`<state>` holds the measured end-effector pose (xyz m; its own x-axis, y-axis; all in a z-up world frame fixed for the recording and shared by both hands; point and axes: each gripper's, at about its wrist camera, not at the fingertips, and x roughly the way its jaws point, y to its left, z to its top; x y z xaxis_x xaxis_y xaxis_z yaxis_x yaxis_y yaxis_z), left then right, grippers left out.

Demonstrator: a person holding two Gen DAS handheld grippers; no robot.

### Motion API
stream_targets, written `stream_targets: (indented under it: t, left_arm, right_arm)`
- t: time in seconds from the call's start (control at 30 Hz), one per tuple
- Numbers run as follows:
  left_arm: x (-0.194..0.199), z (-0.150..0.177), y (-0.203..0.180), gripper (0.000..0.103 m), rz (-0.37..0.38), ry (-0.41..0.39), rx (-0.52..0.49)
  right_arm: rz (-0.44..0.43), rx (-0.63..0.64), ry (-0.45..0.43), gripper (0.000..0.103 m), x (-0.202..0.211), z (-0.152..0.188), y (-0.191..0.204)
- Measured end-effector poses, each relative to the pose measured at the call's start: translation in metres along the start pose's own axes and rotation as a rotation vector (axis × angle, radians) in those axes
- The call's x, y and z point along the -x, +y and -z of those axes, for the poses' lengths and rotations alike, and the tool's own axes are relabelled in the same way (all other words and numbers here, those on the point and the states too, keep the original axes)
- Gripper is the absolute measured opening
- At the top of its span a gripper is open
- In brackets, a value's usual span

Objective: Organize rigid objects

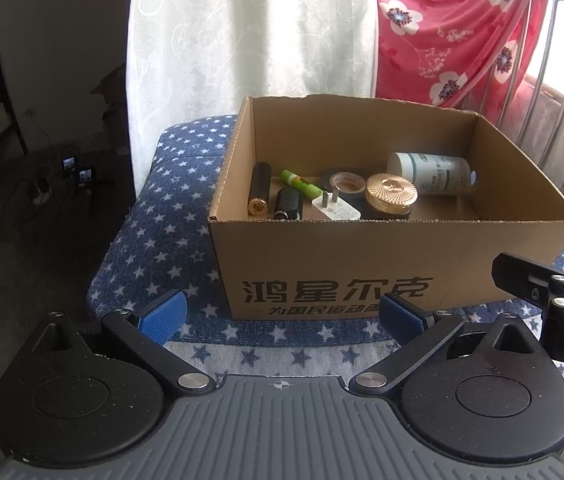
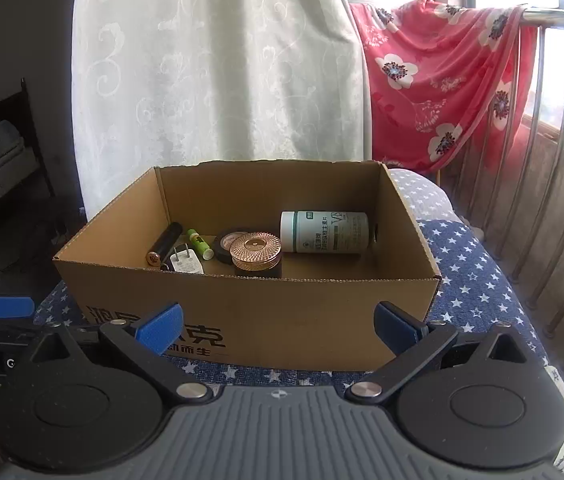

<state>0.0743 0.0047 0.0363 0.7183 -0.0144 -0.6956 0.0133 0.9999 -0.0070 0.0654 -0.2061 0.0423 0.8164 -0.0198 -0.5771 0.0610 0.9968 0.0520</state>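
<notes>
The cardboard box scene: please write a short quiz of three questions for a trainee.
1. True or false: the white bottle stands upright in the cardboard box.
2. Which item touches the gold-lidded jar: A tape roll, B black tube?
3. Are the left gripper and right gripper holding anything?

Key: 1 false, it lies on its side. 2 A. 3 No, both are open and empty.

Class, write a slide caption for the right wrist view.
Open hand-held gripper faces a brown cardboard box holding a white bottle and gold-lidded jar.
</notes>
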Motion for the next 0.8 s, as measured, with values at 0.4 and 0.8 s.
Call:
stream_targets:
  t: [0.4, 0.8]
  left_arm:
    - [-0.004, -0.007, 0.001, 0.103, -0.036, 0.002, -0.009]
    - [-0.010, -0.009, 0.003, 0.103, -0.041, 0.018, -0.008]
  right_arm:
    - [0.006, -0.005, 0.063, 0.103, -0.016, -0.002, 0.002]
    - [0.008, -0.003, 0.074, 0.103, -0.020, -0.004, 0.003]
